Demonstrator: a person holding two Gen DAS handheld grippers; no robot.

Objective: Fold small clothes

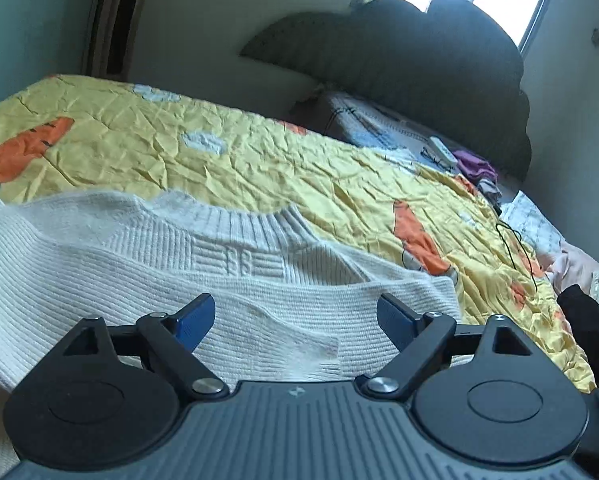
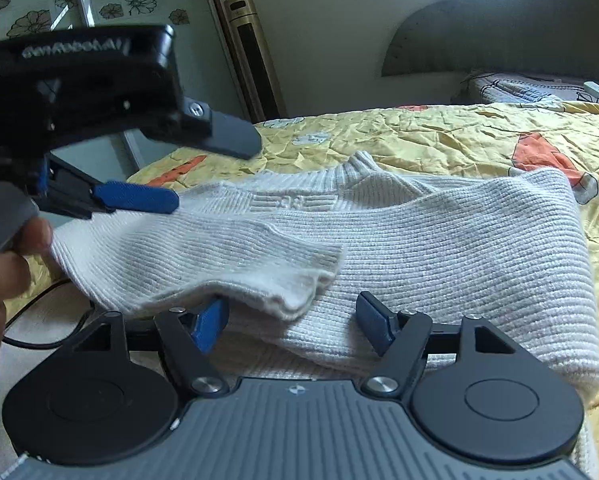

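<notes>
Sweater (image 2: 439, 240), white and knitted, lies on the bed on a yellow blanket (image 2: 439, 136) with orange carrots. It fills the middle of both pictures. One sleeve (image 2: 227, 264) is folded over its front, with the cuff near the middle of the right wrist picture. The left gripper (image 2: 215, 168) is at the upper left of that picture, above the sweater's left edge, and its jaws are apart with nothing in them. The right gripper (image 2: 293, 322) is low in the middle, jaws wide apart, right by the cuff. A dark headboard (image 1: 411, 64) is at the top of the left wrist picture.
</notes>
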